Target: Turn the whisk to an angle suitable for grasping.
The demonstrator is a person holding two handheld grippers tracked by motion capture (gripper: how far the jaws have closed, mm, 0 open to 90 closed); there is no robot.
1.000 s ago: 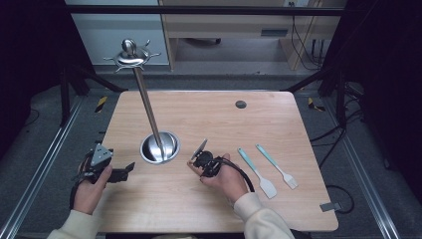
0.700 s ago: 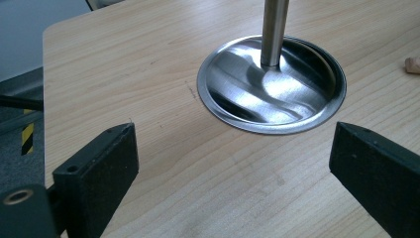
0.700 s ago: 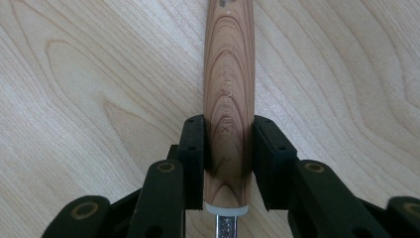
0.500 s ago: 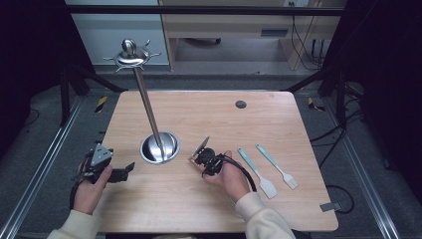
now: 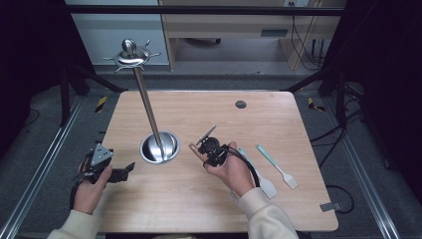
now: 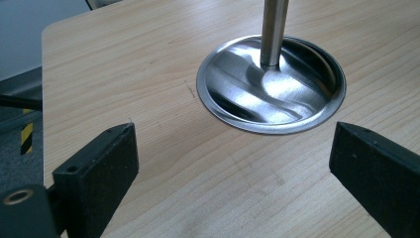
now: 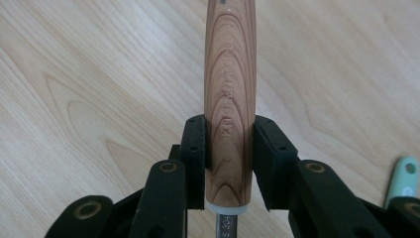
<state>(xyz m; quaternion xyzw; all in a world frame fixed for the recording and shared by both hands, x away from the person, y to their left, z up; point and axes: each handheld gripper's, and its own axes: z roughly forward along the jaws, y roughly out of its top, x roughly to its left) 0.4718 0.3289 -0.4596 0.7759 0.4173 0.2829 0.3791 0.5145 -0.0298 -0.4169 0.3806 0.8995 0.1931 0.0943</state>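
A steel stand rises from a round dish base (image 5: 159,147) left of the table's middle, its pole (image 5: 147,107) topped by a hooked crown (image 5: 130,54). My right gripper (image 5: 211,148), held in a hand just right of the base, is shut on a wooden-handled utensil (image 5: 205,135). In the right gripper view the wooden handle (image 7: 230,89) stands clamped between the jaws of that gripper (image 7: 230,148), and a metal shank leaves its lower end. My left gripper (image 5: 127,172) rests at the table's left edge. It is open (image 6: 233,153) and faces the dish base (image 6: 237,94) with nothing between its jaws.
Two mint-handled spatulas (image 5: 259,172) (image 5: 276,167) lie on the table right of my right hand; one handle tip (image 7: 403,181) peeks in at the right gripper view's edge. A small dark disc (image 5: 241,104) sits near the far edge. Bare wood (image 5: 164,209) spreads along the front.
My right gripper has shifted slightly right and away with the wooden-handled utensil in it. The left gripper has stayed put.
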